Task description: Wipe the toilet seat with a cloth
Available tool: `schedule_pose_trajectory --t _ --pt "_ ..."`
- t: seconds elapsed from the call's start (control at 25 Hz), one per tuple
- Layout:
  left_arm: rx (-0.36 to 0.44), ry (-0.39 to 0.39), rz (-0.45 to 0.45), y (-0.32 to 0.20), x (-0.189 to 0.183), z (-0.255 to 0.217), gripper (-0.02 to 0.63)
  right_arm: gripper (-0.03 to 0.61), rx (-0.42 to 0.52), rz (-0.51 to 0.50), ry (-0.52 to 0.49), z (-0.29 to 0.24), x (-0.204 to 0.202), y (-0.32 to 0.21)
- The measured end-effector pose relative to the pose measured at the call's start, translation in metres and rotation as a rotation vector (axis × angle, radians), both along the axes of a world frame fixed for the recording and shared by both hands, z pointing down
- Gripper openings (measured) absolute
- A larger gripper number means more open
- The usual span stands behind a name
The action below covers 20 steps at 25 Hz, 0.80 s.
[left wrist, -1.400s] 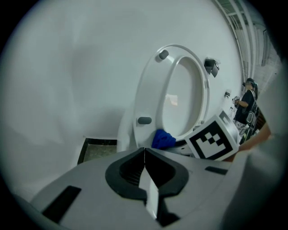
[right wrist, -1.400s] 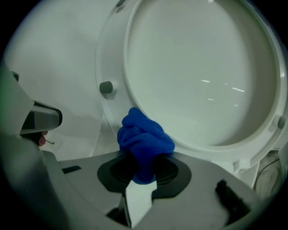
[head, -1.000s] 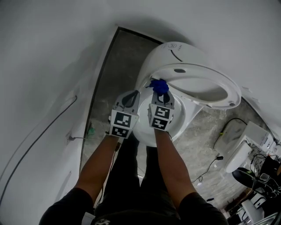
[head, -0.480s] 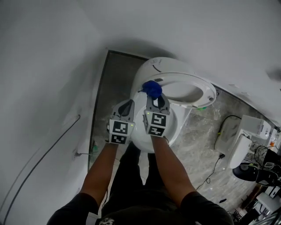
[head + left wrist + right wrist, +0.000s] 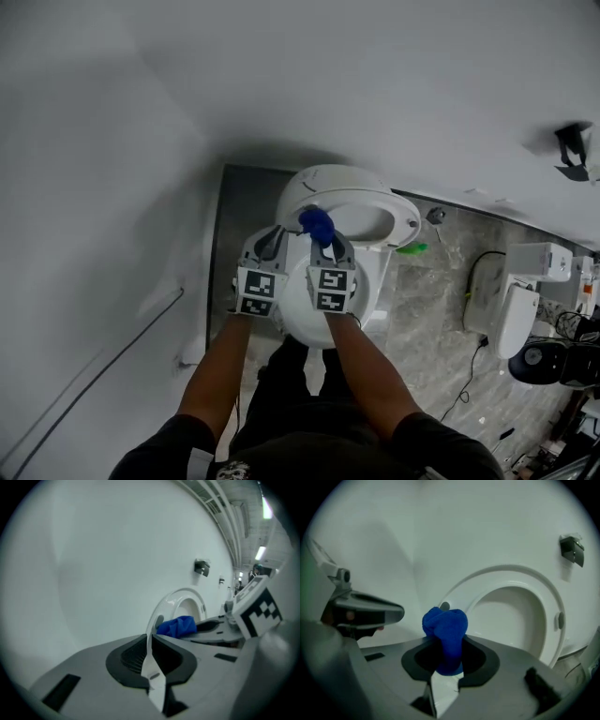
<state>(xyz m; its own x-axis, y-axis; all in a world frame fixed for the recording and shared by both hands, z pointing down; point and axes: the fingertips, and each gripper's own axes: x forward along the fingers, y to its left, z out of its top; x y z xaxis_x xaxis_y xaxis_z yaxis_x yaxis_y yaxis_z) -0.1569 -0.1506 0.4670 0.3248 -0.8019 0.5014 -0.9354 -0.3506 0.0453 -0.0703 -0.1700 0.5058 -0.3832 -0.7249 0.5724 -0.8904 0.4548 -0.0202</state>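
Jaws, left gripper [image 5: 149, 641]: closed together, nothing between them.
Jaws, right gripper [image 5: 446, 660]: clamped on a bunched blue terry cloth [image 5: 446, 630], whose wad stands proud of the tips.
Change: both grippers sit higher than a second ago. The white oval plastic toilet seat [image 5: 553, 602], half-tilted then, now stands near upright with its underside and bumpers facing out.
Judgement: the underside is likely the next surface to wipe.
Cloth: at the ring's left edge — contact cannot be told.
Seat: glossy, no visible marks.
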Motion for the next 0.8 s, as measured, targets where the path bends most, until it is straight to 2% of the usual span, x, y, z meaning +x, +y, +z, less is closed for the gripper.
schedule_pose_trajectory --t 0.2,0.36,0.44,0.6,0.8 --pt "0.095 -0.212 0.230 -0.045 0.036 -0.020 0.104 0.091 0.020 0.023 -0.016 -0.027 0.044 0.033" --pt "0.136 -0.339 0.343 -0.066 0.061 -0.020 0.112 0.091 0.049 0.052 -0.080 -0.059 0.065 0.048" --pt "0.141 -0.370 0.362 -0.072 0.069 -0.014 0.112 0.091 0.073 0.070 -0.104 -0.073 0.069 0.051" --pt "0.144 -0.390 0.343 -0.078 0.069 -0.014 0.114 0.091 0.111 0.094 -0.133 -0.097 0.077 0.060" --pt "0.139 -0.400 0.348 -0.065 0.072 -0.017 0.112 0.091 0.124 0.130 -0.141 -0.099 0.098 0.070"
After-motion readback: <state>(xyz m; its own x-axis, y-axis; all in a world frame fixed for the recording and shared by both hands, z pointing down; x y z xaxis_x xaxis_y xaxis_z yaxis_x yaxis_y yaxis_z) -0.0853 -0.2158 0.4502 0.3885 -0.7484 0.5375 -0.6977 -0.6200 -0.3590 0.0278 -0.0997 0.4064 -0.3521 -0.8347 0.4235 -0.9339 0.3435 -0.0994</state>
